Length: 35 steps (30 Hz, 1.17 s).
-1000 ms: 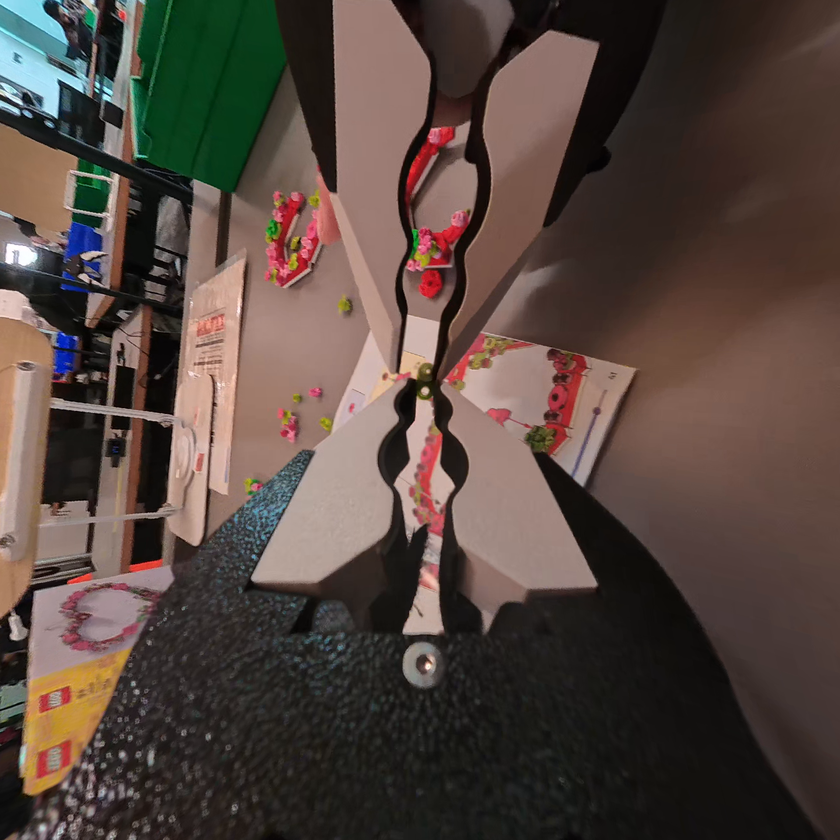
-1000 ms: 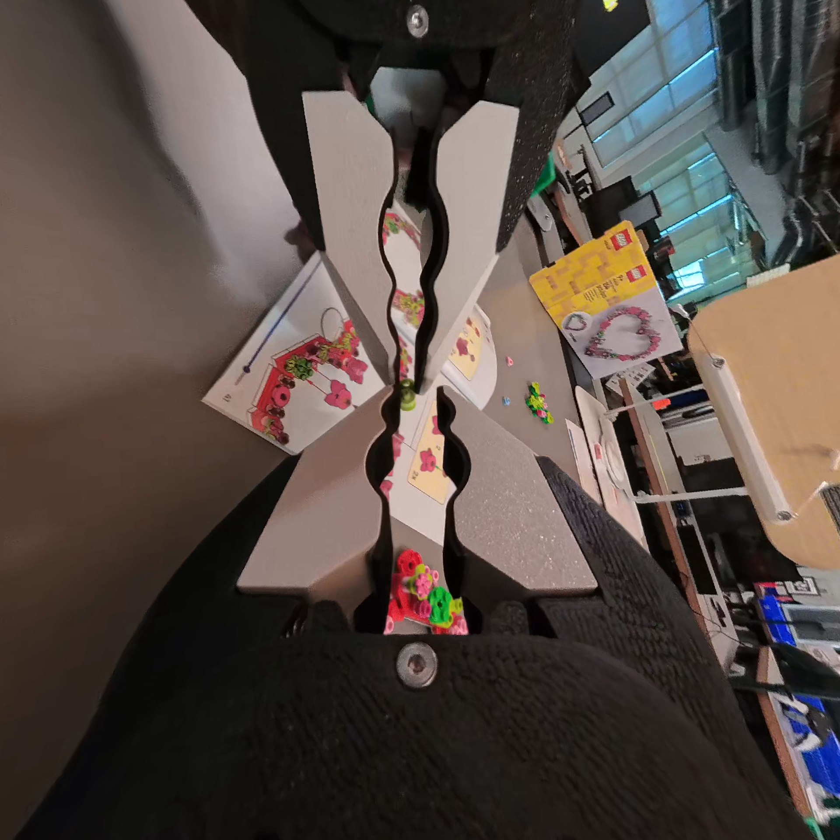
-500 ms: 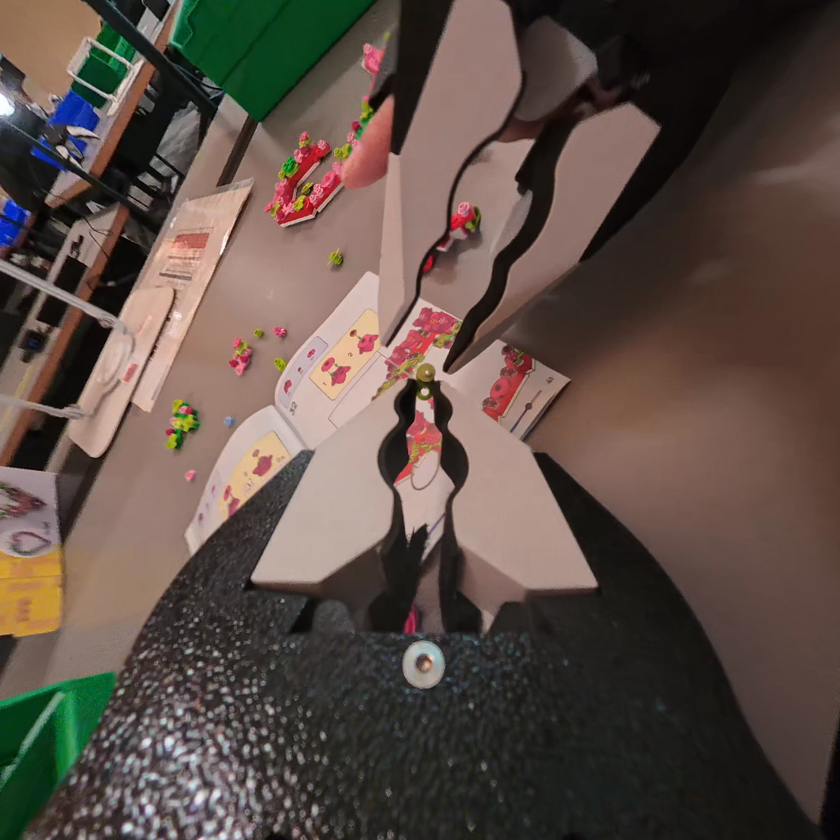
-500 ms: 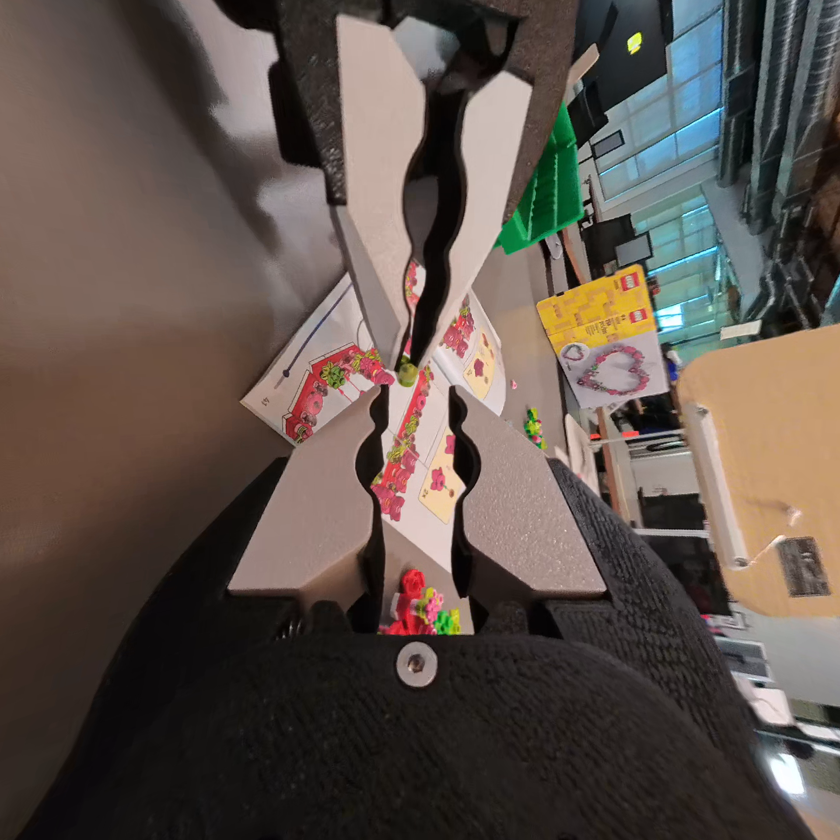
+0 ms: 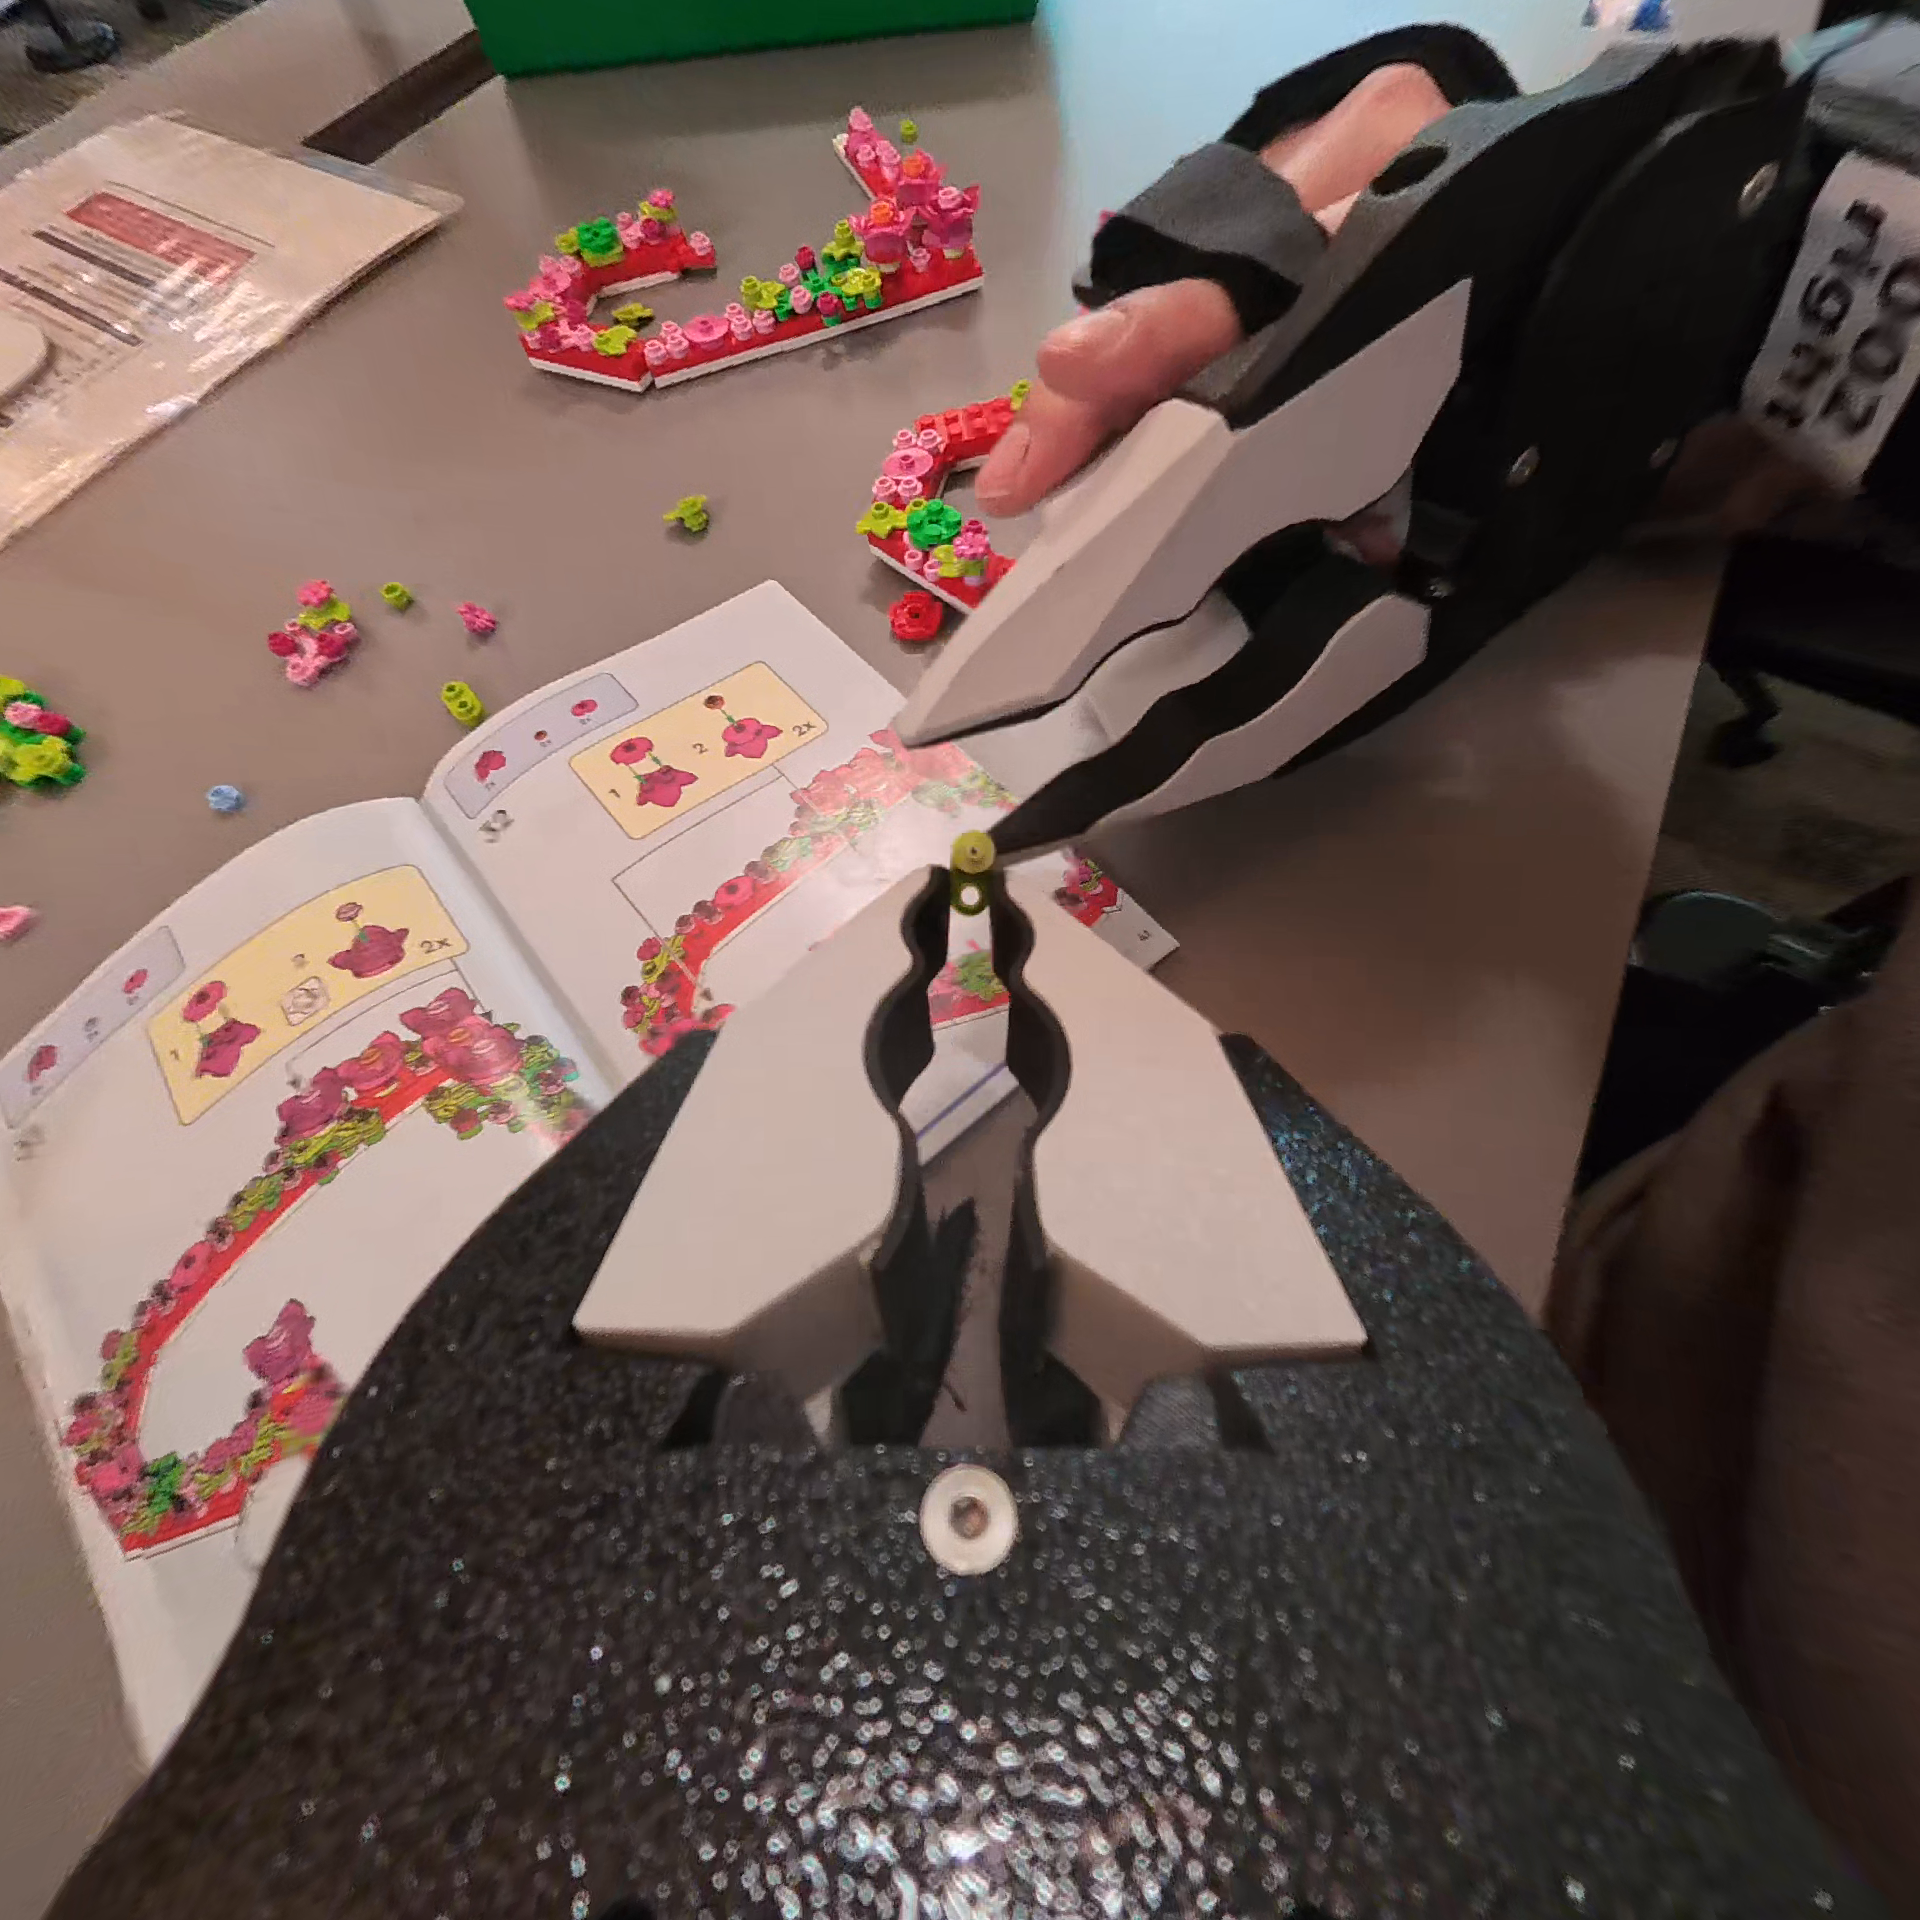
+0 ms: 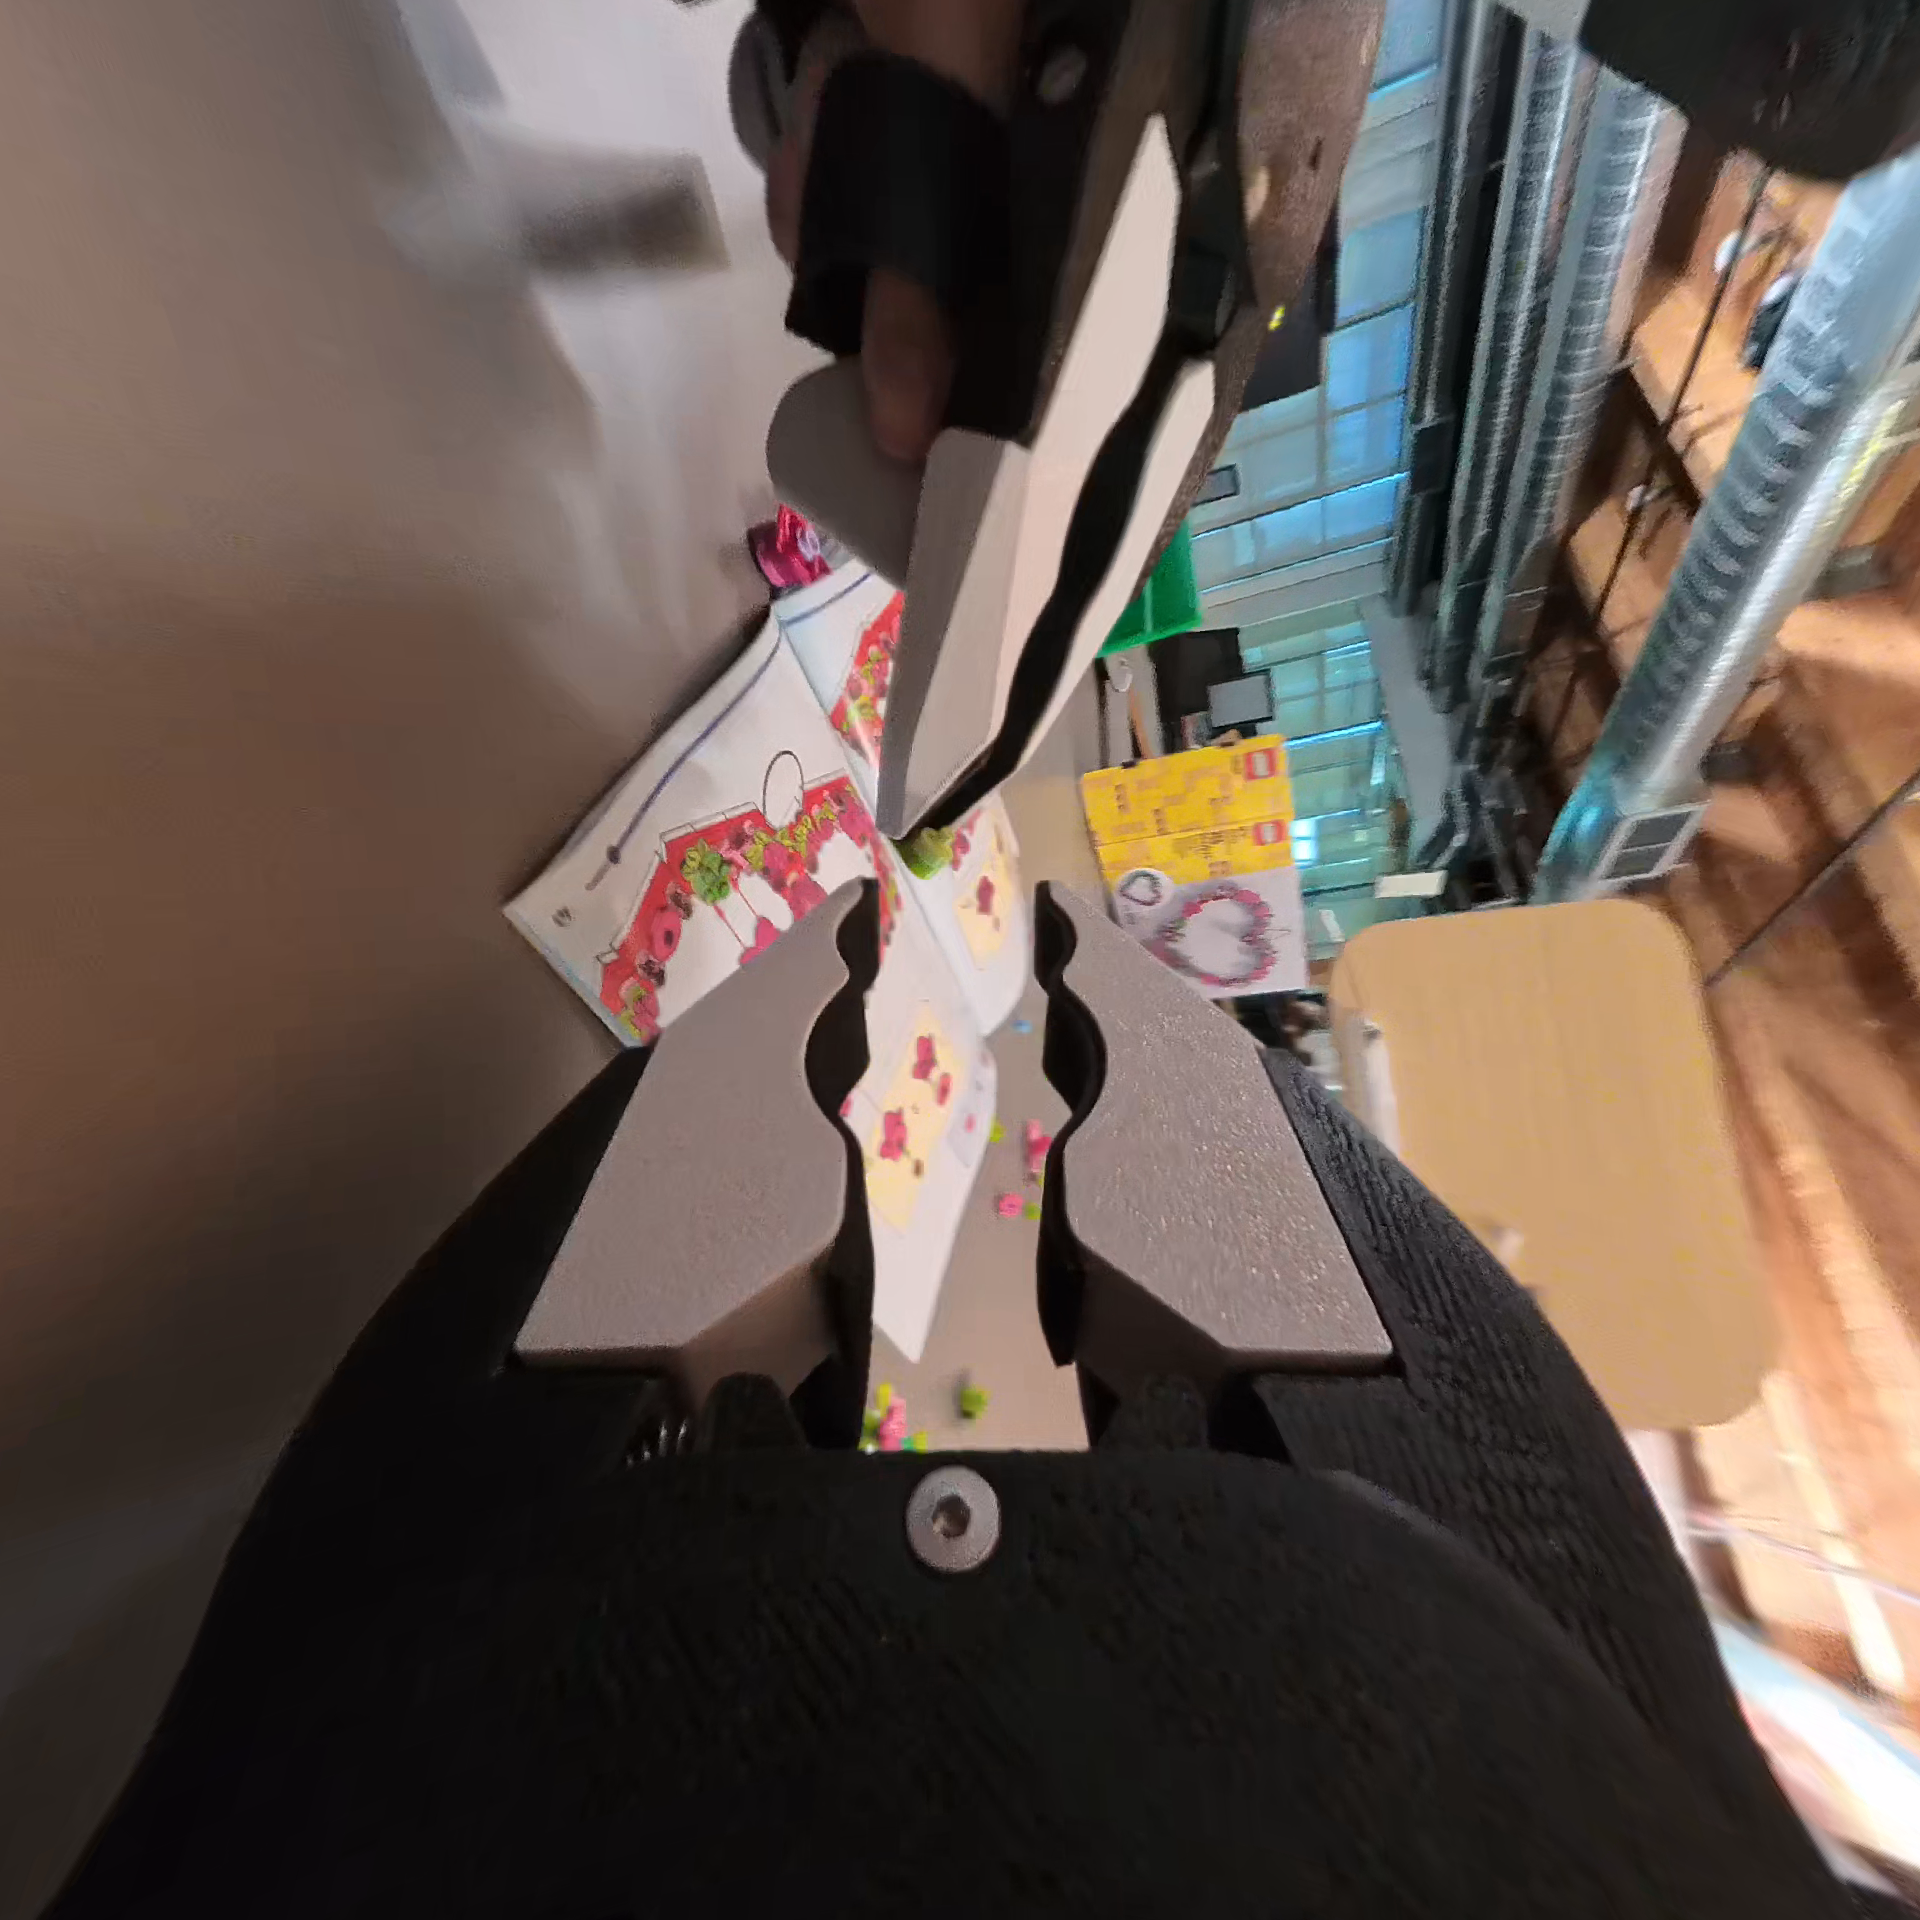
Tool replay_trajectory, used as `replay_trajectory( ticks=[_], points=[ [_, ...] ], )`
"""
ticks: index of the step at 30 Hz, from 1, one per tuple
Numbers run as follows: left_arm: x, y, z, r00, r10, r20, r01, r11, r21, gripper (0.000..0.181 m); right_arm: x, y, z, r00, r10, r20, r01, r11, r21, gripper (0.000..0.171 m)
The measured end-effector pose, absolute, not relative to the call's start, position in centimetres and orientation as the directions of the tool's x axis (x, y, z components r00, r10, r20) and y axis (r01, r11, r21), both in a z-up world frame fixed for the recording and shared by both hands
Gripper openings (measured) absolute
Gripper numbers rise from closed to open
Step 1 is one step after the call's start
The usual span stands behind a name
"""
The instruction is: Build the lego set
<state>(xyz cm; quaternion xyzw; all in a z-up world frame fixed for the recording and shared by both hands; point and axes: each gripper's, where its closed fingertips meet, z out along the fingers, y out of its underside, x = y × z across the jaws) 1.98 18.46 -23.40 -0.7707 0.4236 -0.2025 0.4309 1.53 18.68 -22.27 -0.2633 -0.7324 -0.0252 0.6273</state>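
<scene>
Above the open instruction booklet [image 5: 582, 831], the left gripper [image 5: 971, 896] is clamped on a tiny lime-green piece [image 5: 972, 878], pinched right at the fingertips w/ its top poking past them. The right gripper [image 6: 951, 902] has changed most: 1 s ago both tips met nose to nose on that piece w/ the right jaws nearly together; now they stand clearly apart w/ nothing between, and in the left wrist view it sits off to the upper right, angled, one dark tip only just beside the piece. Both views have also swung, so more of the table [image 5: 436, 436] shows. Reads as a handover or re-grip just done, the left now sole holder. The built red-and-pink flower sections [image 5: 748, 281] and [image 5: 940, 509] lie well apart from the held piece, beyond the booklet; loose bits [image 5: 312, 629] scattered left. Next step is prob. seating the green piece on a section; small part, shallow pinch, so slip risk looks real
</scene>
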Motion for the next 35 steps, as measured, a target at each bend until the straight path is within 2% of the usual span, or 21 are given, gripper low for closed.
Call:
replay_trajectory(
  ticks=[1, 4, 6, 15, 21, 27, 32, 35],
  points=[
    [1.8, 18.7, -23.4, 0.557, -0.825, -0.099, -0.502, -0.239, -0.831, 0.005, 1.5, 18.6, -22.4, -0.071, 0.411, 0.909, 0.412, 0.842, -0.348, 0.025],
    [1.2, 19.3, -23.6, 0.530, -0.802, -0.274, -0.602, -0.128, -0.788, 0.005, 1.6, 18.2, -22.0, -0.048, 0.575, 0.817, 0.384, 0.765, -0.516, 0.017],
    [1.2, 19.3, -23.8, 0.501, -0.797, -0.336, -0.641, -0.081, -0.764, 0.005, 1.6, 18.2, -21.9, -0.037, 0.621, 0.783, 0.380, 0.733, -0.564, 0.015],
    [1.6, 18.8, -24.3, 0.408, -0.797, -0.445, -0.715, 0.025, -0.699, 0.005, 2.0, 18.8, -22.9, -0.075, 0.636, 0.768, 0.419, 0.719, -0.554, 0.015],
    [1.4, 18.8, -24.4, 0.396, -0.786, -0.474, -0.719, 0.056, -0.693, 0.004, 3.5, 22.1, -18.9, 0.171, 0.584, 0.793, 0.407, 0.691, -0.597, 0.017],
    [0.5, 17.3, -24.2, 0.389, -0.866, -0.314, -0.669, -0.032, -0.742, 0.005, 6.0, 24.4, -14.4, 0.436, 0.489, 0.755, 0.356, 0.677, -0.644, 0.013],
    [-2.0, 14.7, -24.9, 0.396, -0.914, -0.092, -0.642, -0.204, -0.739, 0.005, 6.5, 24.5, -13.6, 0.484, 0.502, 0.717, 0.308, 0.669, -0.676, 0.012],
    [-4.3, 13.0, -25.5, 0.417, -0.907, 0.059, -0.642, -0.340, -0.688, 0.005, 6.3, 24.3, -13.6, 0.481, 0.483, 0.732, 0.312, 0.685, -0.658, 0.010]
  ],
)
